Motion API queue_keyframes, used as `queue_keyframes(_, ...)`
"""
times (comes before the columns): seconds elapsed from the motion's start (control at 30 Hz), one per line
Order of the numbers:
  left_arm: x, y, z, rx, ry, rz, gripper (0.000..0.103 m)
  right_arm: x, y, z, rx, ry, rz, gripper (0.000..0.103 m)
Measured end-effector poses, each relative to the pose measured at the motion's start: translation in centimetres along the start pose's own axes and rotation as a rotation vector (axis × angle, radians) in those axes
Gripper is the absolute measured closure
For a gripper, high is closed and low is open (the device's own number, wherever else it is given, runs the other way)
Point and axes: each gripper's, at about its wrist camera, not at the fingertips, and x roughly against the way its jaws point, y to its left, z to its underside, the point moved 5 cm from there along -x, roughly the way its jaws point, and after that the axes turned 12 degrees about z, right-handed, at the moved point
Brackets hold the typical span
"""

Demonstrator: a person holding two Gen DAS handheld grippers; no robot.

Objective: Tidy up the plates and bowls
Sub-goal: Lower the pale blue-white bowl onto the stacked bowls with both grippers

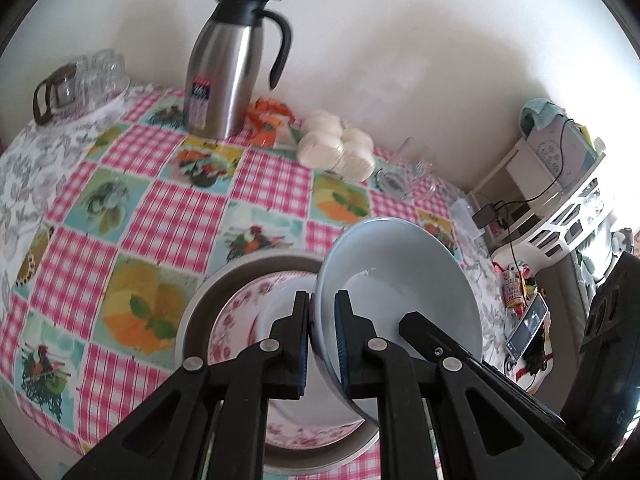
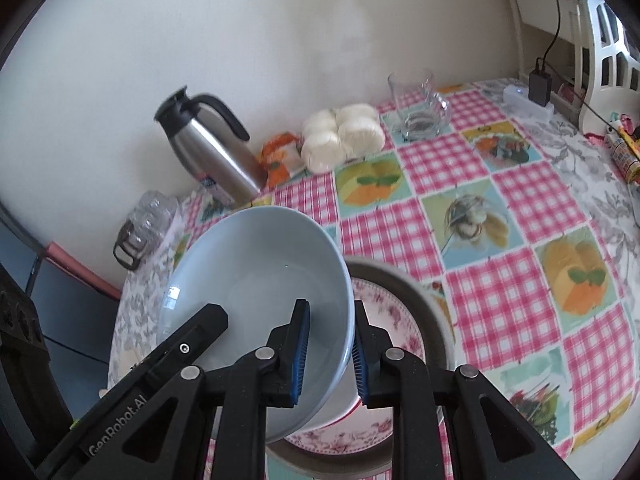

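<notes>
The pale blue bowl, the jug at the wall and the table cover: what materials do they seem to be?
Pale blue bowl: probably glazed ceramic, smooth with a glossy highlight. Jug: brushed stainless steel body, black lid and handle that look plastic. Table cover: likely printed vinyl or oilcloth, faintly shiny; it could be cloth.

Pale blue bowl up on edge, clamped from both sides!

My left gripper [image 1: 322, 296] and right gripper [image 2: 330, 306] each pinch the bowl [image 1: 404, 280] rim; it tilts over the floral plate [image 1: 248, 316] nested in the grey dish [image 1: 200, 300] at six o'clock.
</notes>
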Motion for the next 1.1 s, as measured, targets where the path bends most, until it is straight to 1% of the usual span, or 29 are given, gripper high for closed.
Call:
queue_keyframes(0.27, -0.6, 1.5, 1.3, 0.019, 0.048, -0.014, 0.09, -1.0, 0.8, 1.4, 0.045, 0.025, 0.051, 0.08)
queue_keyframes(0.43, -0.7, 1.9, 1.4, 0.029, 0.051, -0.029, 0.091, -1.6, 0.9, 1.7, 0.064, 0.047, 0.061, 0.08)
queue_keyframes(0.73, -0.6, 2.2, 1.3, 0.03, 0.035, -0.054, 0.091, -1.9, 1.2, 1.9, 0.07, 0.062, 0.056, 0.08)
queue_keyframes(0.77, -0.5, 2.2, 1.3, 0.024, 0.032, -0.068, 0.091, -1.9, 1.2, 1.9, 0.07, 0.062, 0.056, 0.079)
queue_keyframes(0.83, -0.4, 2.3, 1.2, 0.01, 0.023, -0.1, 0.091, -1.8, 1.2, 1.8, 0.072, 0.063, 0.053, 0.074)
queue_keyframes(0.9, -0.5, 2.4, 1.1, 0.012, 0.024, -0.096, 0.091, -1.6, 1.3, 1.8, 0.069, 0.058, 0.036, 0.072)
queue_keyframes(1.1, -0.5, 2.5, 1.0, 0.014, 0.024, -0.094, 0.091, -1.4, 1.2, 1.6, 0.067, 0.057, 0.027, 0.072)
